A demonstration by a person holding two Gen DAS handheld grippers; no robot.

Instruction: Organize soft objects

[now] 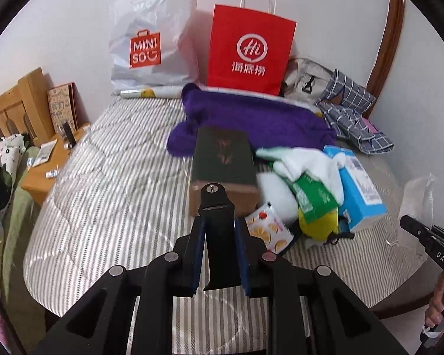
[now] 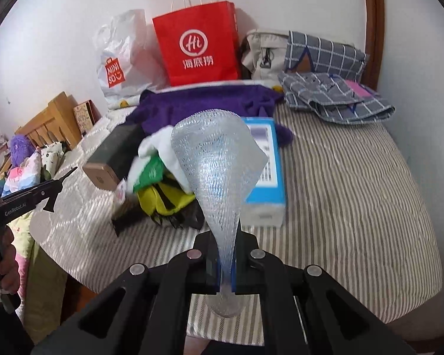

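Note:
My right gripper [image 2: 225, 261] is shut on a translucent bubble-wrap sheet [image 2: 219, 174] and holds it up above the striped bed [image 2: 355, 183]; the sheet also shows in the left wrist view [image 1: 418, 195]. My left gripper [image 1: 219, 254] is shut on a black bracket-like piece [image 1: 217, 207] over the bed's front. Behind lies a heap of soft things: a purple knit [image 1: 251, 118], a white cloth [image 1: 307, 162], a green packet [image 1: 313, 198], a yellow cloth [image 2: 160, 198] and a fruit-print pouch [image 1: 269, 227].
A dark green box [image 1: 222, 159] and a blue box [image 2: 266, 171] lie in the heap. A red paper bag [image 1: 248, 50], a white Miniso bag [image 1: 151, 38], a beige bag [image 2: 263, 53] and grey checked fabric [image 2: 331, 88] stand at the wall. A wooden nightstand [image 1: 47, 162] is left.

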